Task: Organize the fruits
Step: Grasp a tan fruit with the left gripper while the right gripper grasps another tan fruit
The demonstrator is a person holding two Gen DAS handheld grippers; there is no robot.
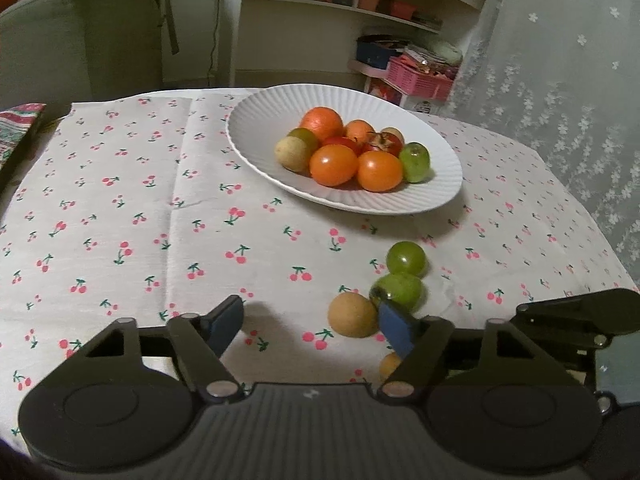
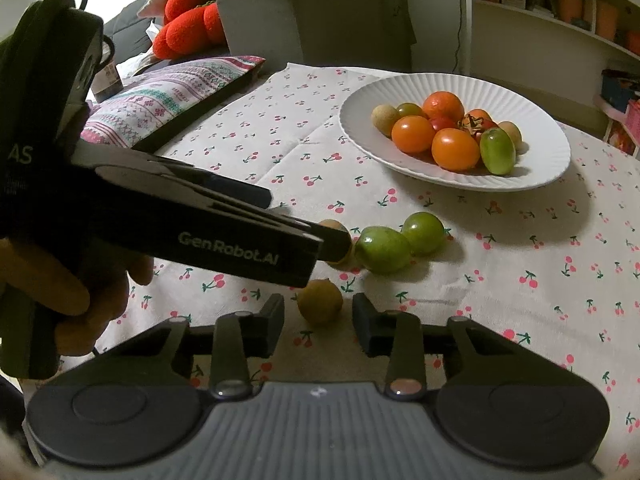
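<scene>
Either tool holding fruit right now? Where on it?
Neither: right tool straddles a brown fruit, gaps both sides. Left tool open beside another.

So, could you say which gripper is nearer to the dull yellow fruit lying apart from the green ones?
Right. The right gripper has the dull yellow fruit between its fingertips; the left gripper sits beyond it, around the tan fruit.

The left gripper point(image 1: 310, 330) points down at the table, jaws parted and gripping nothing. The right gripper point(image 2: 319, 316) tilts down too, jaws narrower, not pressing anything. A hand point(image 2: 80, 300) holds the left gripper's handle at 9 o'clock in the right wrist view.
</scene>
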